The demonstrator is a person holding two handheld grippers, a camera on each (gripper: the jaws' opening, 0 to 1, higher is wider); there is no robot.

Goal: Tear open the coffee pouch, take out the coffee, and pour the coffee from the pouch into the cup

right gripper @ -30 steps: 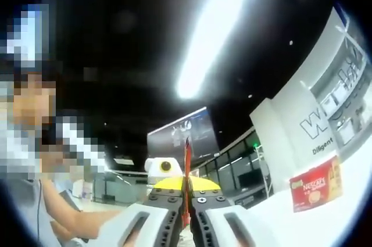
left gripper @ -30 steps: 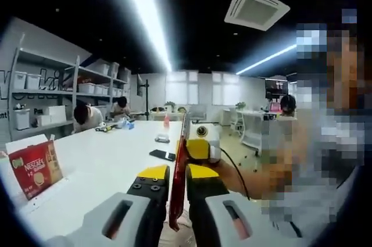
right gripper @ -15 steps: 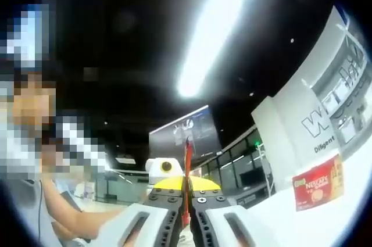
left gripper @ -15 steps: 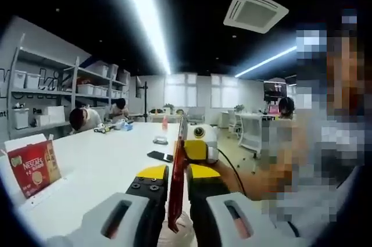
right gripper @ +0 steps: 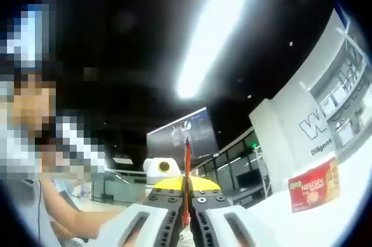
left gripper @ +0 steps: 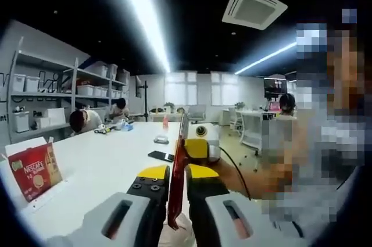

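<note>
A thin red coffee pouch (left gripper: 177, 171) stands edge-on between my two grippers. My left gripper (left gripper: 177, 172) is shut on its lower part, yellow pads pressed against both faces. Just behind it in the left gripper view, the right gripper (left gripper: 200, 145) pinches the pouch higher up. In the right gripper view my right gripper (right gripper: 186, 184) is shut on the same red pouch (right gripper: 187, 168), whose top edge sticks up above the pads, and the left gripper (right gripper: 160, 171) sits right behind. Below the left gripper's jaws a pale rounded thing (left gripper: 177, 238) peeks out; I cannot tell if it is the cup.
A red Nescafé box (left gripper: 34, 171) stands on the white table (left gripper: 99, 165) at the left, also seen as the box (right gripper: 314, 184) in the right gripper view. A dark phone (left gripper: 161, 155) and small items lie further along. People sit at the far end; a person is close on the right.
Almost nothing has changed: both grippers stay shut on the pouch, with only slight camera wobble.
</note>
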